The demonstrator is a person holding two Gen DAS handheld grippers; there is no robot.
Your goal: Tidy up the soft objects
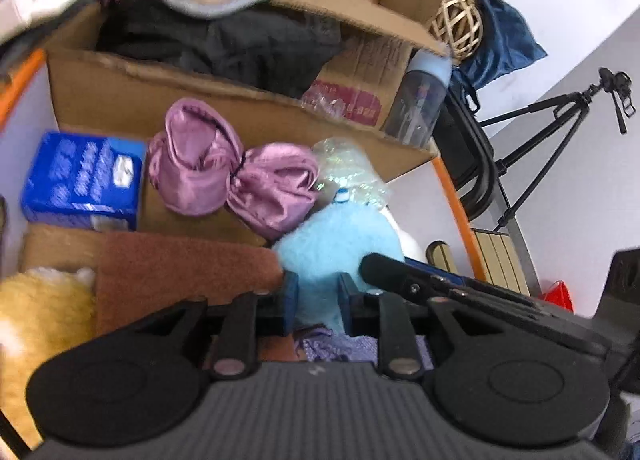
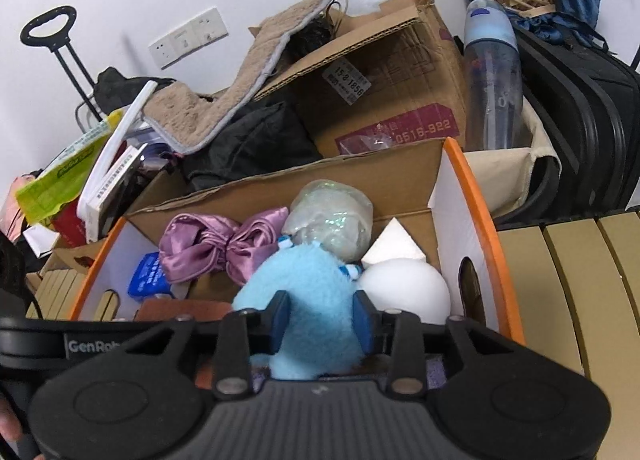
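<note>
two claws over the bin (image 2: pixel 476 195) | right claw (image 2: pixel 322 322) straddles blue plush (image 2: pixel 304 280), pads beside it, not pressing | left claw (image 1: pixel 318 298) parted, holding nothing | plush lies in bin by purple bow (image 2: pixel 224 246) and white ball (image 2: pixel 408 288) | risk: closing shallow pinches only fur and plush slips out

My left gripper (image 1: pixel 318 302) and right gripper (image 2: pixel 322 326) are black with ribbed grey bodies, blue pads (image 2: pixel 365 324), silver rivets; white "GenRo" lettering beside my right.
</note>
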